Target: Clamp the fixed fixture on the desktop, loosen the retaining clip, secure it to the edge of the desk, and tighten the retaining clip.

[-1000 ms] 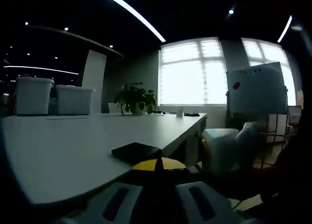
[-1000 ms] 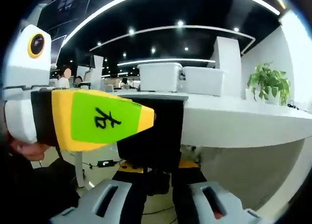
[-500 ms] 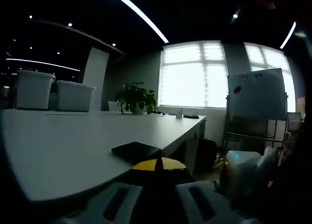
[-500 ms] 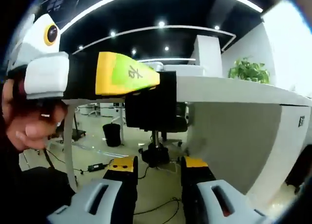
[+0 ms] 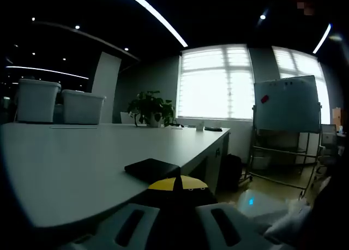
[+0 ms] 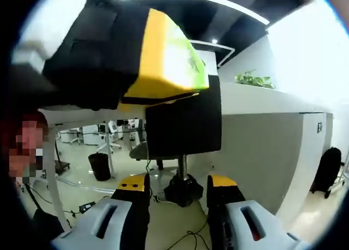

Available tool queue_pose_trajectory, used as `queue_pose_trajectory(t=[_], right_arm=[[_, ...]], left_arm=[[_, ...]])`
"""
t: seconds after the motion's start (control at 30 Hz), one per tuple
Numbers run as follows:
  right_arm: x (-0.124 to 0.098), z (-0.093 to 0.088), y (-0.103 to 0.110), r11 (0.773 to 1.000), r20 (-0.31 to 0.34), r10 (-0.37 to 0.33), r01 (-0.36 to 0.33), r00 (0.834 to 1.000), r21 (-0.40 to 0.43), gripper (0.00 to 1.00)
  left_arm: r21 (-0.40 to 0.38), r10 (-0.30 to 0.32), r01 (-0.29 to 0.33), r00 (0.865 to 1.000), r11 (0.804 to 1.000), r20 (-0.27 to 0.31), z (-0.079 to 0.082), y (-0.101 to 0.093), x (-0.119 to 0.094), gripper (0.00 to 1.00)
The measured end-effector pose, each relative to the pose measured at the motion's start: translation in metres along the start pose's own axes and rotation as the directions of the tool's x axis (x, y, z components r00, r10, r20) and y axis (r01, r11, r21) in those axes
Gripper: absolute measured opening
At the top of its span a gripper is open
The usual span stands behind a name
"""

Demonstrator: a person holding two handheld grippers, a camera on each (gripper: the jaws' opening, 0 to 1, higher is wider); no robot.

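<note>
At the lower centre of the left gripper view, the left gripper (image 5: pixel 175 191) pinches the black fixture (image 5: pixel 152 169) on the table (image 5: pixel 65 163) edge. Two white bins (image 5: pixel 57 102) stand upper left, contents unseen. The right gripper (image 6: pixel 179 198) has its jaws spread below the fixture (image 6: pixel 184 123).

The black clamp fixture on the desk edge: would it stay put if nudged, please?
Probably, though not firmly. The black clamp fixture looks rigid, straddling the desk edge, with its screw knob hanging below, seemingly not yet tightened. The left gripper looks closed on it.
</note>
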State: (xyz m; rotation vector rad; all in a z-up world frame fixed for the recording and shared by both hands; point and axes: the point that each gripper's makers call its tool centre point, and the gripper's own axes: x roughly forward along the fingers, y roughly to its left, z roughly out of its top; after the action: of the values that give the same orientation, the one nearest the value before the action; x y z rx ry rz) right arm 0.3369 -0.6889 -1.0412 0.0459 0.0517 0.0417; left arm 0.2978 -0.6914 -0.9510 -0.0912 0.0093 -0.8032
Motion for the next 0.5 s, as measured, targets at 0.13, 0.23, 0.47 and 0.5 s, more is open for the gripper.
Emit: queue_pose_trajectory(t=[0.13, 0.23, 0.47, 0.5], right_arm=[[0.0023, -0.0082, -0.0021, 1.0, -0.014, -0.016, 0.016, 1.0, -0.018, 0.32], [0.0021, -0.0078, -0.0057, 0.999, -0.008, -0.02, 0.02, 1.0, -0.037, 0.26], [0.0034, -0.0078, -0.0022, 0.997, -0.011, 0.072, -0.072, 0.997, -0.036, 0.25], [0.004, -0.0079, -0.001, 0.993, -0.012, 0.109, -0.109, 0.994, -0.038, 0.25]], left_arm=[[0.009, -0.007, 0.007, 1.0, 1.0, -0.001, 0.0001, -0.0006, -0.0014, 0.01], [0.012, -0.012, 0.012, 1.0, 1.0, -0.002, -0.0001, -0.0006, -0.0017, 0.01], [0.012, -0.017, 0.018, 1.0, 1.0, -0.01, -0.0001, -0.0015, -0.0009, 0.01], [0.013, -0.018, 0.018, 1.0, 1.0, -0.012, -0.0001, -0.0016, -0.0008, 0.01]])
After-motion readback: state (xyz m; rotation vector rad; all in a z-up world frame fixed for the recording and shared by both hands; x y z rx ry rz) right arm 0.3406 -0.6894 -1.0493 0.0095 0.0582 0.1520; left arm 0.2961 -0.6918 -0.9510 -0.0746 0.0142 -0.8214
